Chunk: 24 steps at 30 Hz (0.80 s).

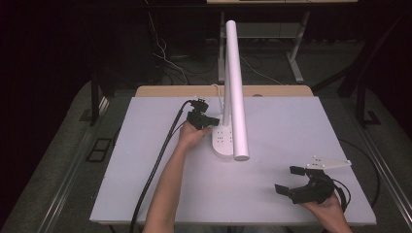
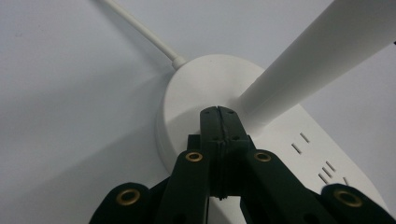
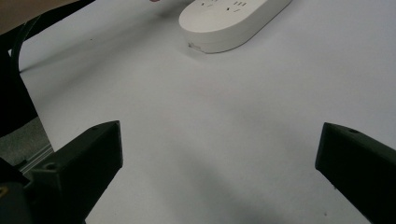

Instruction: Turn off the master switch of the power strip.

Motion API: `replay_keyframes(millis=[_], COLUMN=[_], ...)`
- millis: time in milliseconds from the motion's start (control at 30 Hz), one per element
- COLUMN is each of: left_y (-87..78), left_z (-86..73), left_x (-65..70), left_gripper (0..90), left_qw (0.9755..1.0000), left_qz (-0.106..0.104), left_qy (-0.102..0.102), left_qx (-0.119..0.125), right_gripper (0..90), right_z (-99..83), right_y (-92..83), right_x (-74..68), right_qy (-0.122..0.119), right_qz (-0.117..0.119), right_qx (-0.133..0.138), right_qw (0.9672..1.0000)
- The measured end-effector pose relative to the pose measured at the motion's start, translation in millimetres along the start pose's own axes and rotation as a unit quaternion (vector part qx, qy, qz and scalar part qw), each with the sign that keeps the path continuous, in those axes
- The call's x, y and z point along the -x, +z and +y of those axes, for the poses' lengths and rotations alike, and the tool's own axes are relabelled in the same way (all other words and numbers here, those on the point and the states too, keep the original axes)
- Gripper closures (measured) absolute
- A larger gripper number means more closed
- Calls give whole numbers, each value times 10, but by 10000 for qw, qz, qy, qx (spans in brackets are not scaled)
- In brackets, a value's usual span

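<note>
A white desk lamp with an oval plastic base (image 1: 222, 141) that carries socket slots stands near the middle of the pale grey bench (image 1: 291, 126). Its long white tubular arm (image 1: 236, 92) rises from the base and leans toward the camera in the high view. A thin white cord (image 2: 142, 30) leaves the rounded end of the base and runs away across the bench.

The left claw (image 1: 208, 121) is at the left side of the lamp base, held by the person's left hand (image 1: 190, 136), with a thick black cable (image 1: 155, 165) trailing back over the near edge of the bench. In the left gripper view its two black jaws are pressed together with no gap between them and nothing held. Their joined tips (image 2: 218, 114) rest on or just above the top of the base, right beside the foot of the tubular arm; whether they actually touch the plastic cannot be told.

The right claw (image 1: 290, 180) is at the near right part of the bench, well apart from the lamp, held in the person's right hand (image 1: 326, 208). Its jaws are spread wide and hold nothing. In the right gripper view bare bench surface lies between them, and the socket end of the lamp base (image 3: 231, 21) sits farther off.
</note>
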<state>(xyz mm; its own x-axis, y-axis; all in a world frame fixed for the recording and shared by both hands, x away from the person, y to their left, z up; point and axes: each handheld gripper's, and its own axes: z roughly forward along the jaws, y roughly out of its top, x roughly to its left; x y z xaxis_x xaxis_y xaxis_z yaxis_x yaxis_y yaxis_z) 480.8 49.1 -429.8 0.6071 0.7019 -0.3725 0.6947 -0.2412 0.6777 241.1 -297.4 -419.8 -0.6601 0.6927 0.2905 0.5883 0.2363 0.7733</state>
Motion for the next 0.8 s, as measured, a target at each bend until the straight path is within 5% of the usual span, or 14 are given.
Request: replay_keyframes(millis=[200, 233, 300, 333, 367, 400, 433, 500, 800], left_y=[-9, -34, -11, -47, -56, -56, -45, -70, -172], left_z=[3, 6, 1, 5, -1, -13, -18, -27, 12], left_x=[15, -5, 27, -5, -5, -6, 12, -10, -22], left_gripper=[900, 900, 900, 900, 900, 900, 900, 900, 900], left_qw=[10000, 9996, 9999, 9990, 9985, 9990, 9999, 9994, 9985], left_qz=[34, 42, 70, 95, 112, 69, -13, -58, -248], left_qy=[59, 204, 77, 377, 465, 420, 130, 340, 365], left_qx=[-30, -190, -17, -230, -257, -156, 88, 0, 322], right_gripper=[0, 0, 0, 0, 0, 0, 0, 0, 0], right_z=[0, 0, 1, 2, 4, 5, 5, 2, 4], right_y=[3, 3, 5, 5, 3, 1, 1, -1, 11], right_x=[5, 5, 4, 3, 0, -1, -1, 2, 27], right_qy=[-1, -1, -7, -12, -11, -12, -12, 14, -22], right_qz=[-4, -4, -3, -5, -5, -3, -3, -2, -28], right_qx=[-3, -3, -2, -4, -14, 0, 0, 4, 17], right_qw=[10000, 10000, 10000, 10000, 10000, 10000, 10000, 10000, 10000])
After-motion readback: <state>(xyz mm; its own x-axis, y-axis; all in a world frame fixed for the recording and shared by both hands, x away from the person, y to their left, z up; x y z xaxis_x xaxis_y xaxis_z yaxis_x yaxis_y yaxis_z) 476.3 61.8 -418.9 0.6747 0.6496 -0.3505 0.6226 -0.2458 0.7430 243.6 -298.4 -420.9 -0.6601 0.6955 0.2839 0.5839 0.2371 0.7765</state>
